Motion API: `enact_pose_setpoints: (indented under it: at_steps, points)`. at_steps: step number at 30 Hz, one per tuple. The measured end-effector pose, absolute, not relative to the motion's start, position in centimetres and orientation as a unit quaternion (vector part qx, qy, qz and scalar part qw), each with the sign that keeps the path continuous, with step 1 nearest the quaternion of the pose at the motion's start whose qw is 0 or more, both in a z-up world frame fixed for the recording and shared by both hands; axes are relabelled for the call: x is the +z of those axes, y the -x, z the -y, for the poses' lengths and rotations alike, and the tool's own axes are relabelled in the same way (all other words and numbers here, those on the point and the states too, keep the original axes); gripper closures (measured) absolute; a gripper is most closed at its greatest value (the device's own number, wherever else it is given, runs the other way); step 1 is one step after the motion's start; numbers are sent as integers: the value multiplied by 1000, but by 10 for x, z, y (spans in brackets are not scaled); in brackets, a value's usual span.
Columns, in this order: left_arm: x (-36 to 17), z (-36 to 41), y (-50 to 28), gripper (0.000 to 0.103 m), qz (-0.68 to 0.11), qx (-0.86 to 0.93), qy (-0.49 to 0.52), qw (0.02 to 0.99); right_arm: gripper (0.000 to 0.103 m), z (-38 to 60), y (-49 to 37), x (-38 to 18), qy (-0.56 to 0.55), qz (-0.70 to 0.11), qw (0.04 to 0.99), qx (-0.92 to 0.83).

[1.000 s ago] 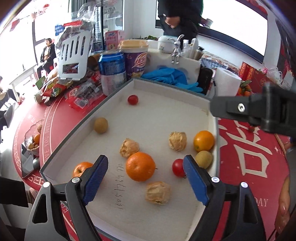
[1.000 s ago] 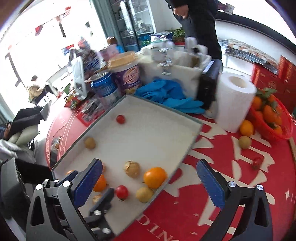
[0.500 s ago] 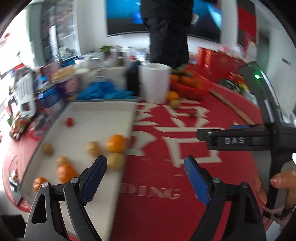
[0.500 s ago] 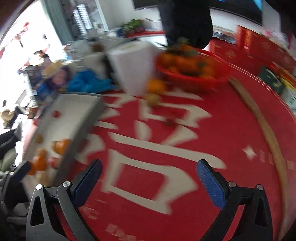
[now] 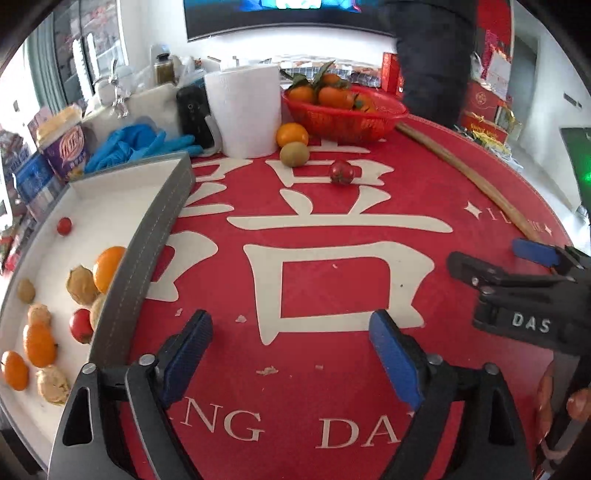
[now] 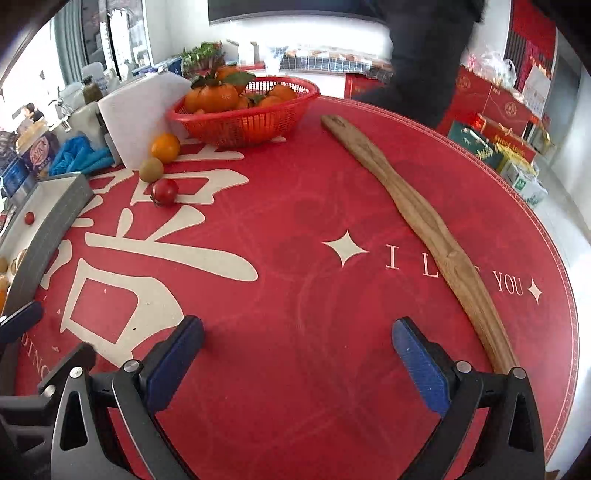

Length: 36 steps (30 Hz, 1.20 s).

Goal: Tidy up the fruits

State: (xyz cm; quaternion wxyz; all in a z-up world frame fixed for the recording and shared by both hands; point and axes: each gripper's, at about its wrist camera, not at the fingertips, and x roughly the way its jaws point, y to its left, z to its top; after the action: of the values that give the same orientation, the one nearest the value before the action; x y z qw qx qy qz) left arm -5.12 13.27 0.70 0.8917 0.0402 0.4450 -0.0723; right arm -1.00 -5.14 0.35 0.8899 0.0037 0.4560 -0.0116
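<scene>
Left wrist view shows your left gripper (image 5: 291,354) and right gripper (image 6: 297,354) both spread wide and empty, while the tomato (image 5: 341,172), kiwi (image 5: 294,154) and orange (image 5: 291,134) sit loose beyond the tray (image 5: 147,258), so a glancing pinch could roll them away.

A round counter (image 6: 332,229) under a red printed cloth. Behind it, a white wall (image 5: 159,22) with a dark screen (image 5: 280,18), and daylit windows (image 6: 22,74) at left.
</scene>
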Motion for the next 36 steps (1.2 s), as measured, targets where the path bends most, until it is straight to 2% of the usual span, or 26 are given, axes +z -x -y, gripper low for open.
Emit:
enact_pose_setpoints:
  at_steps: [5,36]
  points:
    - [5,-135,46,0,-455,-78,-32,887,1,50,12,3,-4,-454,891,-11]
    - [3,-136,45,0,-457,-77,-34,886,1,49,11,2,-4,-453,892,-13]
